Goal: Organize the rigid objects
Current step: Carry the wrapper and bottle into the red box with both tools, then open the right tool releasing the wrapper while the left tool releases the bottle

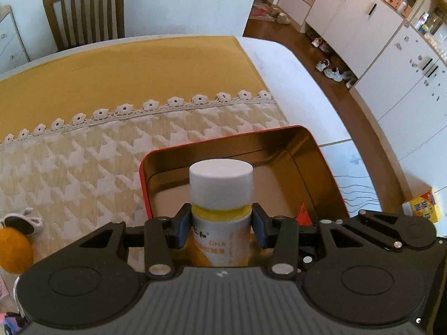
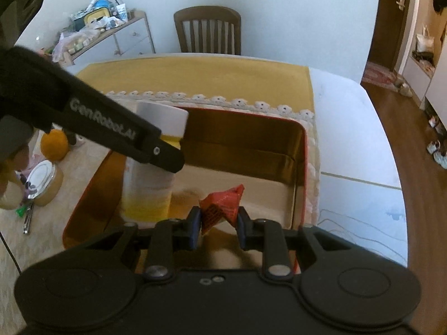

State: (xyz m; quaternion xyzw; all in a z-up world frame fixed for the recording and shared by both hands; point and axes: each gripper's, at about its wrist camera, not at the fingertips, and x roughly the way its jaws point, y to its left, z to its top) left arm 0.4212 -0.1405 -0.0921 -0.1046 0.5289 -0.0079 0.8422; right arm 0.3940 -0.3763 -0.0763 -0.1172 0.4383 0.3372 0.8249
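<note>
A white supplement bottle (image 1: 220, 192) with a white cap and yellow band stands upright between the pads of my left gripper (image 1: 220, 224), which is shut on it just below the cap. The bottle (image 2: 151, 184) hangs over the left part of an open red tin (image 1: 310, 173) with a gold inside. In the right wrist view my right gripper (image 2: 218, 223) is shut on a small red crinkled packet (image 2: 223, 199), held over the near part of the tin (image 2: 301, 167). The left gripper's black finger (image 2: 167, 156) crosses the bottle there.
The tin rests on a cream patterned cloth (image 1: 83, 162) with a lace edge on a yellow-topped table. An orange (image 2: 54, 145), a lidded glass jar (image 2: 44, 181) and a metal tool (image 2: 28, 217) lie left of the tin. A yellow box (image 1: 424, 205) sits right. A wooden chair (image 2: 208, 30) stands behind.
</note>
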